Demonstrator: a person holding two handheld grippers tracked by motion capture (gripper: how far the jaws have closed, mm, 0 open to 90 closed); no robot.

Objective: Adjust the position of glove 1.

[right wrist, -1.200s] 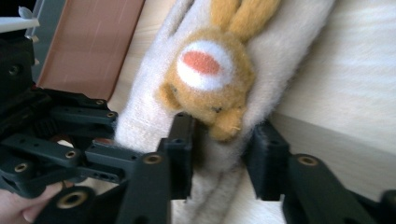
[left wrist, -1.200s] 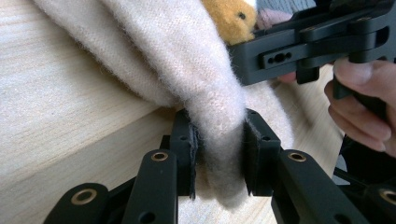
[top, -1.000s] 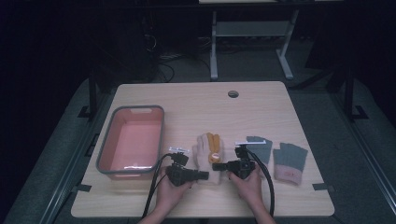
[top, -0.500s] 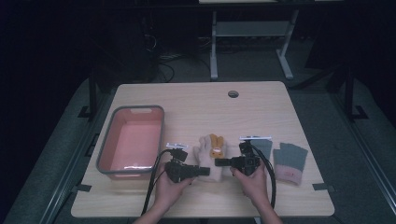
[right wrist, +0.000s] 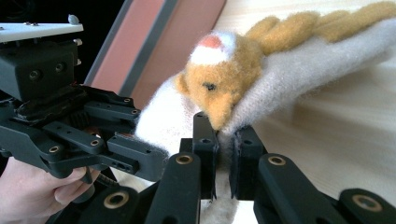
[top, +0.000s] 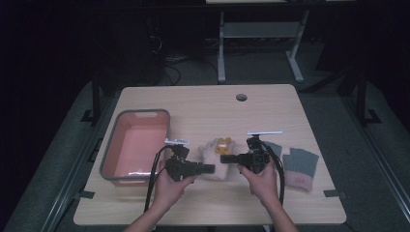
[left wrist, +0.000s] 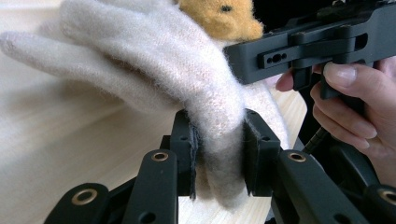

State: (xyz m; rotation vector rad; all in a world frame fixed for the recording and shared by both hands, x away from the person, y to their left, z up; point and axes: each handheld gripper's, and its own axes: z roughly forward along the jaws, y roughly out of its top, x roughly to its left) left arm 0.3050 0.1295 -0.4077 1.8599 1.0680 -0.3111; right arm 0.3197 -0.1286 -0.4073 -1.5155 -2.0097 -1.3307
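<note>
Both hand-held grippers are clamped on the cream glove (top: 216,157), held between them just above the surface (top: 203,111). Left hand-held gripper (left wrist: 217,154) pinches a thick fold of the cuff; right hand-held gripper (right wrist: 225,140) pinches a thin edge under the orange bear patch (right wrist: 224,74). High view adds the pink bin (top: 137,145) at left and 2 grey gloves (top: 292,164) at right.

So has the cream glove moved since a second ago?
Yes. The cream glove has come off the table, lifted toward the person, clamped by both tools, left and right.
</note>
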